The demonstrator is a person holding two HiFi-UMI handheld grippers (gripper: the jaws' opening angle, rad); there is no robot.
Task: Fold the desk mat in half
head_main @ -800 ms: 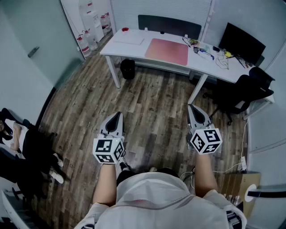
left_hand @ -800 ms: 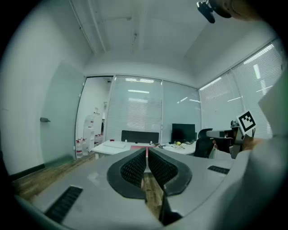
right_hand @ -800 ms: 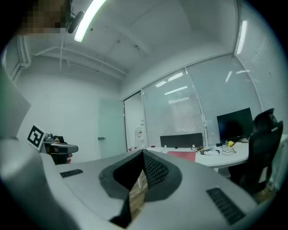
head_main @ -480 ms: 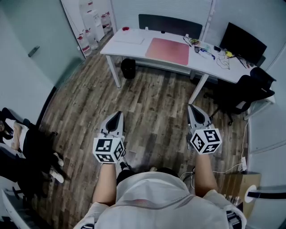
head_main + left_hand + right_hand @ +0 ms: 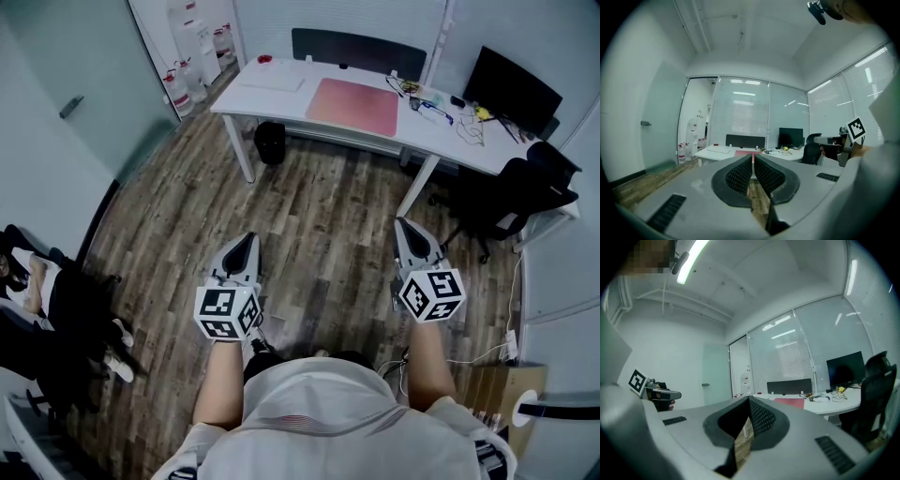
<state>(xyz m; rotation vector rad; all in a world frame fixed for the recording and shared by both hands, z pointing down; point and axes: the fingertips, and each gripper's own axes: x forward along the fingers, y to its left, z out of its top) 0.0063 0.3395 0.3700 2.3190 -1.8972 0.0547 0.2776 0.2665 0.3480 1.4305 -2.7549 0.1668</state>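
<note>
The pink desk mat [image 5: 352, 106] lies flat on the white desk [image 5: 272, 101] at the far side of the room. It also shows small in the left gripper view [image 5: 743, 153] and the right gripper view [image 5: 790, 402]. Both grippers are held level over the wooden floor, well short of the desk. My left gripper [image 5: 246, 240] points toward the desk, shut with nothing between its pads [image 5: 753, 156]. A little further right, my right gripper [image 5: 404, 225] is likewise shut and empty [image 5: 749, 399].
A black monitor [image 5: 511, 89], cables and small items sit on the desk's right end. A black office chair [image 5: 511, 197] stands at the right, a dark bin [image 5: 269, 143] under the desk. A seated person [image 5: 37, 300] is at the left; bottles [image 5: 178, 89] stand by the glass wall.
</note>
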